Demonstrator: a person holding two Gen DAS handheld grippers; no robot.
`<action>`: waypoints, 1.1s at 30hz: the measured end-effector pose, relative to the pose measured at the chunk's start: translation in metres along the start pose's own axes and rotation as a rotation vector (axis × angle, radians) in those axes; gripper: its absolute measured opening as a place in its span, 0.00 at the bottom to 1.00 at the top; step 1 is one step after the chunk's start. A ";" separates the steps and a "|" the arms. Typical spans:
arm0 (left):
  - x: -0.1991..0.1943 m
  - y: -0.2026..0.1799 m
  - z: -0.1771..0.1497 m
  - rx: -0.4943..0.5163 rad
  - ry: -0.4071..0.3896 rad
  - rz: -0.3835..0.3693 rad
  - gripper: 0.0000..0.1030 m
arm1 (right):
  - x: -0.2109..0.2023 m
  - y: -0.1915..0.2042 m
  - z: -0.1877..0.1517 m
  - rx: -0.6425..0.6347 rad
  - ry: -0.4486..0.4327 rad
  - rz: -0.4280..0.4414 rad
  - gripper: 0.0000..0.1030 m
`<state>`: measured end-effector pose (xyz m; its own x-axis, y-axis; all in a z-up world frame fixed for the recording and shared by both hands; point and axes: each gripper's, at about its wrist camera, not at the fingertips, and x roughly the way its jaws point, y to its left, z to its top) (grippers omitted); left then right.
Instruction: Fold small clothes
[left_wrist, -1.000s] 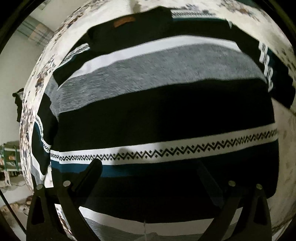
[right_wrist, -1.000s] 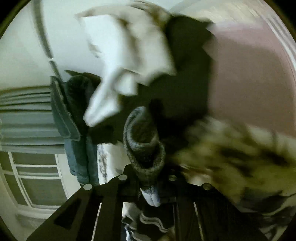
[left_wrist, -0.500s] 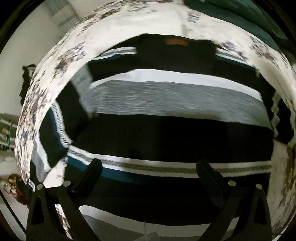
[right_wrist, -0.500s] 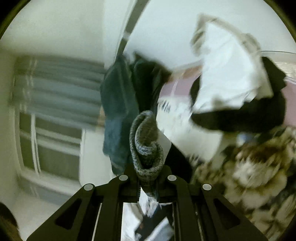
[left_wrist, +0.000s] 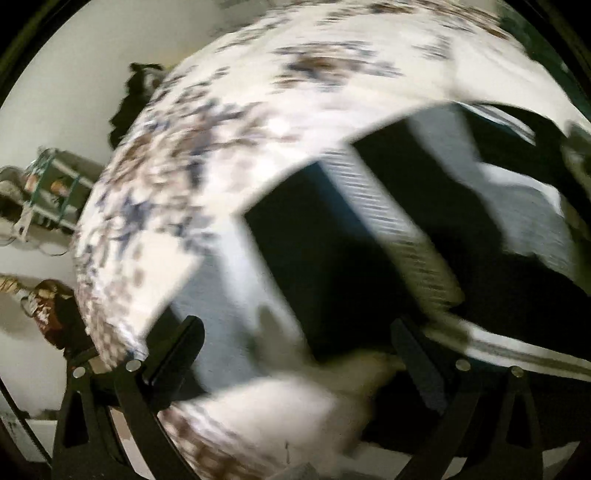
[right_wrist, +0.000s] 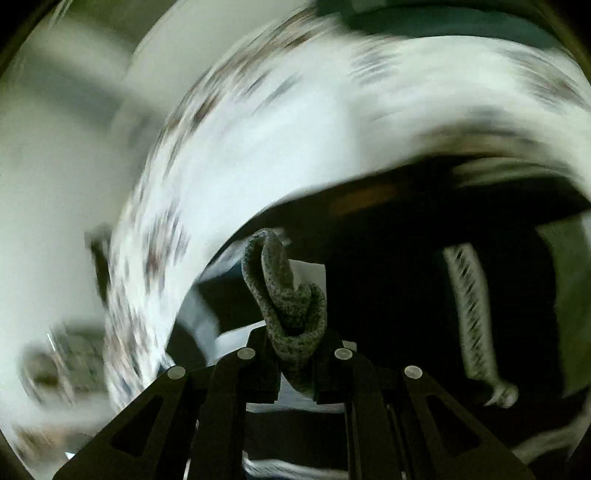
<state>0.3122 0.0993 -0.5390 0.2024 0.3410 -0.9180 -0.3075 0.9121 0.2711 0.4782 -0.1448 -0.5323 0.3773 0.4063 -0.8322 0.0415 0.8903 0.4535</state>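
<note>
Knitted sweater (left_wrist: 332, 266) in black with white, grey and teal bands and a thin zigzag stripe lies spread on a bed covered by a white sheet printed with brown and blue flowers (left_wrist: 207, 147). Seen from the left wrist, the garment fills the right and lower middle of the view, its stripes running slantwise, and the flowered sheet shows above and to the left of it. The whole picture is smeared. The left gripper (left_wrist: 295, 354) points down at the fabric with its black jaws standing wide apart and nothing pinched between them. Beyond the bed's left edge a pale wall and a green metal shelf rack (left_wrist: 48, 192) can be made out.

From the right wrist, the right gripper (right_wrist: 295, 354) has its jaws clenched on a bunched fold of speckled grey knit (right_wrist: 288, 295), part of the sweater, which stands up in a loop above the fingertips. Behind that loop the dark body of the sweater (right_wrist: 388, 295) spreads to the right, with the zigzag stripe (right_wrist: 469, 314) running down it. The flowered sheet (right_wrist: 258, 155) arcs over the top and left, heavily blurred.
</note>
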 end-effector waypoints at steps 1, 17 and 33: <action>0.004 0.012 0.000 -0.009 -0.001 0.013 1.00 | 0.023 0.023 -0.003 -0.039 0.024 -0.010 0.11; 0.062 0.193 -0.044 -0.315 0.192 -0.187 1.00 | -0.015 0.000 -0.070 0.162 0.165 -0.040 0.72; 0.089 0.236 -0.047 -0.619 0.150 -0.378 0.06 | -0.028 -0.058 -0.154 0.292 0.247 -0.192 0.72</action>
<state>0.2145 0.3347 -0.5706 0.2827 -0.0461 -0.9581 -0.7189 0.6511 -0.2435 0.3226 -0.1760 -0.5846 0.1054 0.3073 -0.9458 0.3632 0.8735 0.3243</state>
